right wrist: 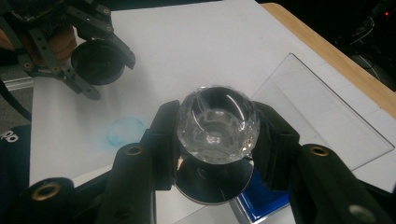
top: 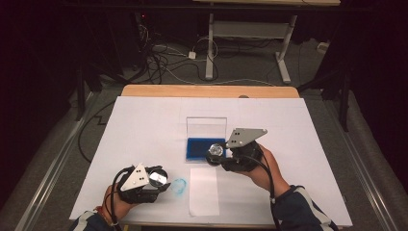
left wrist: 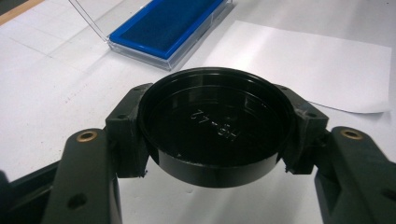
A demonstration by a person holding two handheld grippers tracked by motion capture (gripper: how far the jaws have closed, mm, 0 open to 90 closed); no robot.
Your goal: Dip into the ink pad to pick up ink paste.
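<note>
Black round cap (left wrist: 215, 128) hollow side up — faceted crystal-topped stamp (right wrist: 217, 123) over blue ink pad (top: 199, 148).

A: How is the light falling?

B: Overhead light is brightening the white surface (top: 144, 125), while the room around it is sinking into near-black.

A: Any glare or blur?

B: Highlights are glinting off the crystal knob (right wrist: 217, 123). The high view is looking soft and grainy. The tool's near parts are blurring at the bottom edges.
</note>
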